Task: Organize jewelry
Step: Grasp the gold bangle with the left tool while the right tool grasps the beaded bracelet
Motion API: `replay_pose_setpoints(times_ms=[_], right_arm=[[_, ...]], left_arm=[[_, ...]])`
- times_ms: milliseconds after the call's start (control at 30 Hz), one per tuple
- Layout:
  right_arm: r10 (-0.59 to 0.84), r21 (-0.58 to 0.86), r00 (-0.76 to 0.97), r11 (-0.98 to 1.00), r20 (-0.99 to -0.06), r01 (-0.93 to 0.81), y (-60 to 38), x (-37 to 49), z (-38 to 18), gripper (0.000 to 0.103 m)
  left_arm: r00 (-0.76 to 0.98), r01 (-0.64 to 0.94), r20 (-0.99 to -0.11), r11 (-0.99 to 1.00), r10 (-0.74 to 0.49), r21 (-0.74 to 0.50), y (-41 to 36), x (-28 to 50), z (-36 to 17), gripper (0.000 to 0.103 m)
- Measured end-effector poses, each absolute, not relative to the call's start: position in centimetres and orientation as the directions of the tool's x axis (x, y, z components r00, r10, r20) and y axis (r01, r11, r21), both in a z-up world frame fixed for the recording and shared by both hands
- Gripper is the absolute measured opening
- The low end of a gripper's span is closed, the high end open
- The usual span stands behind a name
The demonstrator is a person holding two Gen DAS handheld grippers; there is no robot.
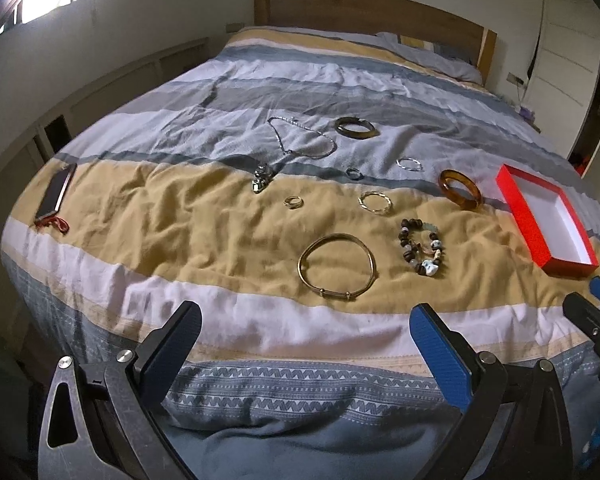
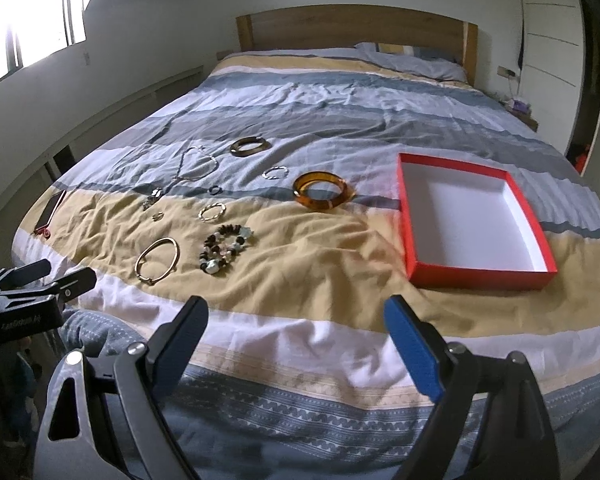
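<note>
The jaws of the left gripper [image 1: 305, 332] are held wide apart over the foot of the bed [image 1: 228, 320], nothing between them. The jaws of the right gripper [image 2: 296, 330] are likewise spread and empty. Just beyond the left gripper a thin gold bangle [image 1: 337, 266] is laid flat on the yellow stripe, with a beaded bracelet [image 1: 421, 253] beside it. Farther off an amber bangle [image 1: 461, 189], small rings [image 1: 375, 202], a chain necklace [image 1: 300, 140] and a dark bangle [image 1: 357, 128] are spread apart. An open red box [image 2: 475, 226], white inside, is set to the right. A phone [image 1: 56, 192] is seen at the left edge.
</note>
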State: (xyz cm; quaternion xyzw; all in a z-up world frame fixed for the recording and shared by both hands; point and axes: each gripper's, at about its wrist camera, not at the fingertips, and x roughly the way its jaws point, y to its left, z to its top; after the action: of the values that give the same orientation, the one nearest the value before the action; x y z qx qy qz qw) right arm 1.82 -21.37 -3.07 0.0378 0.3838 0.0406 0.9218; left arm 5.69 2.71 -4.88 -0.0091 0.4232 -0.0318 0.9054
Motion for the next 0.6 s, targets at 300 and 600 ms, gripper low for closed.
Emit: replay_pose_setpoints(times_ms=[300,600], right_arm=[[0.206,0.165,0.667,0.978,-0.716,-0.126,-20.5,4.1,-3.9,0.082],[0.334,0.225,0.562,0.94,-0.757,-0.257,-16.2,10.0,-6.6,0.08]], left_arm=[[0.561,0.052,-0.818,0.991,-0.128,-0.119,4.2,9.1,-7.7,0.071],[0.489,0.037,-0.857,0.985,-0.164,-0.168,4.4,13.1,-10.9,0.059]])
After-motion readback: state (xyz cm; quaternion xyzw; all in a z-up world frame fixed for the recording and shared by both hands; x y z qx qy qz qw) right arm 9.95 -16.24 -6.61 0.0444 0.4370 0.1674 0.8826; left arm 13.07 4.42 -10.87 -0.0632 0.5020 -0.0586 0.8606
